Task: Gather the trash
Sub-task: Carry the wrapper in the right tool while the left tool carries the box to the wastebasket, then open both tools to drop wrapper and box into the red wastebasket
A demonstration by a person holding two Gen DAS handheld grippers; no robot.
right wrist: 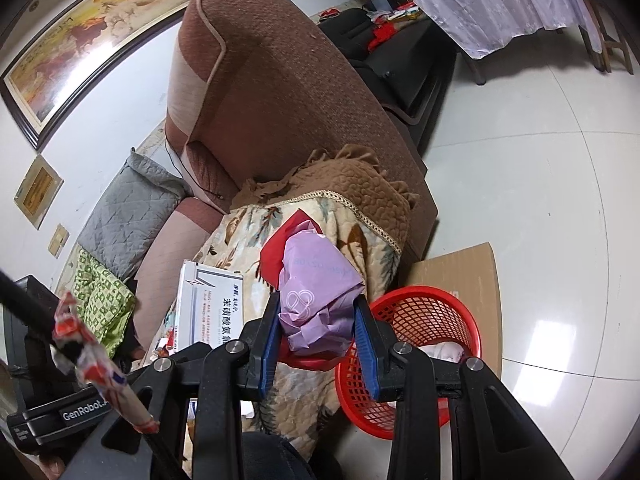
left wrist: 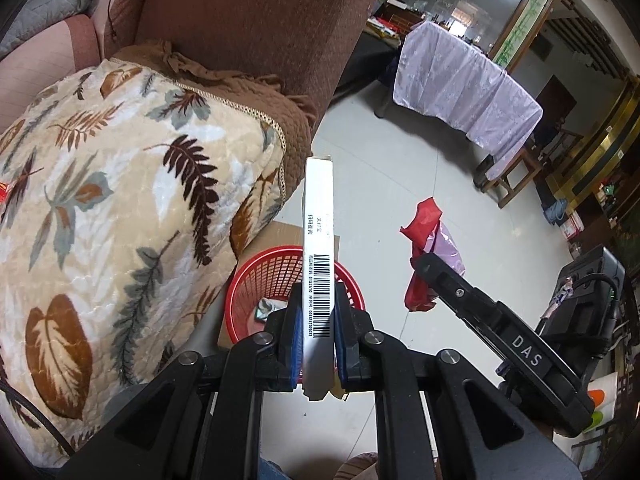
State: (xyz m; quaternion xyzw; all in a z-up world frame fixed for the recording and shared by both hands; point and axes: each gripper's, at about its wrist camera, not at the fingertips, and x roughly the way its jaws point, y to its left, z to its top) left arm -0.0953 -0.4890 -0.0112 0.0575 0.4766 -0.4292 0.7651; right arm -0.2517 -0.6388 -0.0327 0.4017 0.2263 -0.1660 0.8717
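While crinkled bags [right wrist: 316, 304] fill 1 claw [right wrist: 318, 344], flat carton [left wrist: 319, 264] fills another [left wrist: 318, 316].

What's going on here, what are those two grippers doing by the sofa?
A person is collecting trash with a gripper in each hand. The left gripper is shut on a white box, held above the red basket. The right gripper is shut on crumpled purple and red bags, beside that basket, which already holds some scraps.

Basket [left wrist: 256, 284] down on the floor [left wrist: 384, 184], tight against the blanket-draped sofa [left wrist: 260, 20], cardboard sheet [right wrist: 460, 268] underneath. Box [left wrist: 319, 240] upright in the left claw [left wrist: 318, 320], above the basket. Crumpled bags [right wrist: 316, 300] in the right claw [right wrist: 318, 344], basket just right of them.
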